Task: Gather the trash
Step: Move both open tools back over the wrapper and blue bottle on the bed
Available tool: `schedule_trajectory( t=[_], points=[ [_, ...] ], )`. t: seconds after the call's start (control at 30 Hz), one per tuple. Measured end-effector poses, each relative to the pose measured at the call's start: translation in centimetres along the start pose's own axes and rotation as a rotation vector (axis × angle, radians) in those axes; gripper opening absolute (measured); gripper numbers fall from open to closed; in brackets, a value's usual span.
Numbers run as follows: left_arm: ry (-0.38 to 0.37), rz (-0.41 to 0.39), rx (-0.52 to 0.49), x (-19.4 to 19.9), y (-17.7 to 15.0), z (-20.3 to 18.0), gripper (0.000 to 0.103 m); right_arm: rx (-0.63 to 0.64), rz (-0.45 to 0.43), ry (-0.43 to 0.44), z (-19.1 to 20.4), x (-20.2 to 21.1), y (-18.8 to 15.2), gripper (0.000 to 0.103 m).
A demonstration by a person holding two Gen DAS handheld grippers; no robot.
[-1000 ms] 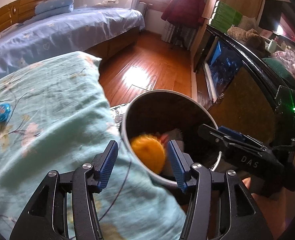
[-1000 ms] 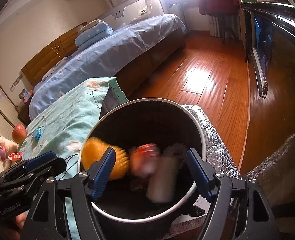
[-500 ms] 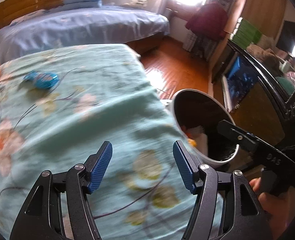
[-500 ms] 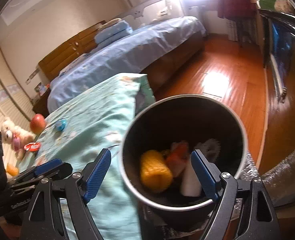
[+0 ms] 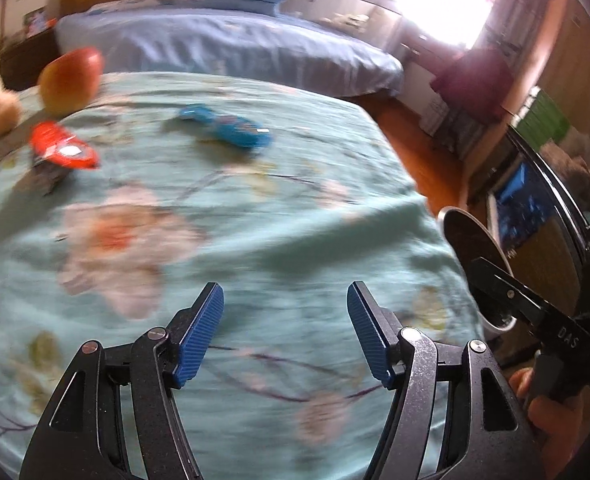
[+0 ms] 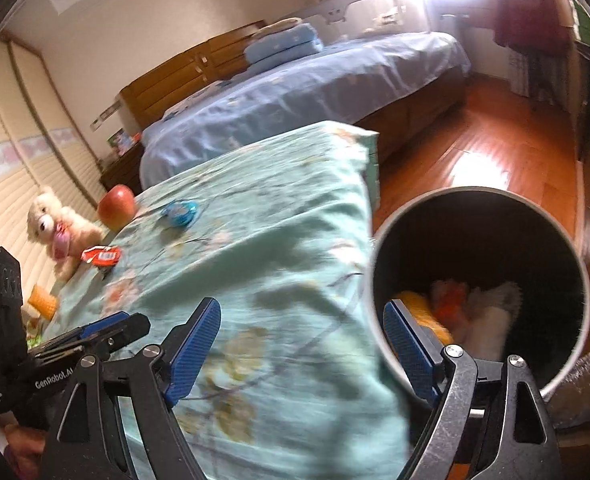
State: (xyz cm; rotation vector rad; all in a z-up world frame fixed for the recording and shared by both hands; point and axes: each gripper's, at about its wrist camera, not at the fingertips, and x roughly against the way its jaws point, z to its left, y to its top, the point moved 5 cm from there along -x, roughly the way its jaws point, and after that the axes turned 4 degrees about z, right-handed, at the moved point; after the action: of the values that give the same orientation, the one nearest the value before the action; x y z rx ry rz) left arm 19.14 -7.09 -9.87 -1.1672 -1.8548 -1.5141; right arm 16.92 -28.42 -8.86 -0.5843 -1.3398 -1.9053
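Note:
My left gripper [image 5: 285, 300] stands open and empty over a teal floral cloth [image 5: 255, 232]. Far ahead on the cloth lie a blue wrapper [image 5: 227, 128] and a red wrapper [image 5: 63, 148]. My right gripper [image 6: 301, 312] is open too, holding nothing, astride the cloth's edge and the rim of a round dark bin [image 6: 575, 264]. Down in the bin lie a yellow corn piece [image 6: 419, 308], an orange scrap and something white. The right wrist view also shows the blue wrapper [image 6: 181, 212], the red wrapper [image 6: 101, 256] and the left gripper [image 6: 127, 326] low at the left.
An apple [image 6: 117, 207] and a teddy bear [image 6: 55, 228] sit at the cloth's far left, with an orange object [image 6: 43, 300] near its left edge. A blue-covered bed [image 6: 295, 92] lies behind, wooden floor [image 6: 475, 152] beside the bin, a dark cabinet [image 5: 543, 208] at the right.
Both grippers swung left from above the bin to over the cloth. The yellow piece and the other scraps fell and now rest in the bin. Both jaws stand wider.

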Motion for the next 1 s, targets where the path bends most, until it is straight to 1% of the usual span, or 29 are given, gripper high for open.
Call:
schedule_trajectory(
  t=[0.17, 0.33, 0.77, 1.0],
  points=[
    [0.036, -0.008, 0.067, 0.7, -0.1, 3.8, 0.066, 0.055, 0.027, 0.03, 2.8, -1.6, 0.2, 0.085],
    [0.062, -0.016, 0.117, 1.2, -0.2, 6.5, 0.066, 0.115, 0.053, 0.06, 5.6, -3.1, 0.5, 0.085],
    [0.098, -0.043, 0.185, 2.1, 0.8, 10.4, 0.066, 0.213, 0.122, 0.116, 10.7, -6.9, 1.0, 0.086],
    [0.126, -0.053, 0.221, 2.0, 2.1, 12.6, 0.067, 0.259, 0.148, 0.126, 12.6, -9.3, 2.0, 0.086]
  ],
)
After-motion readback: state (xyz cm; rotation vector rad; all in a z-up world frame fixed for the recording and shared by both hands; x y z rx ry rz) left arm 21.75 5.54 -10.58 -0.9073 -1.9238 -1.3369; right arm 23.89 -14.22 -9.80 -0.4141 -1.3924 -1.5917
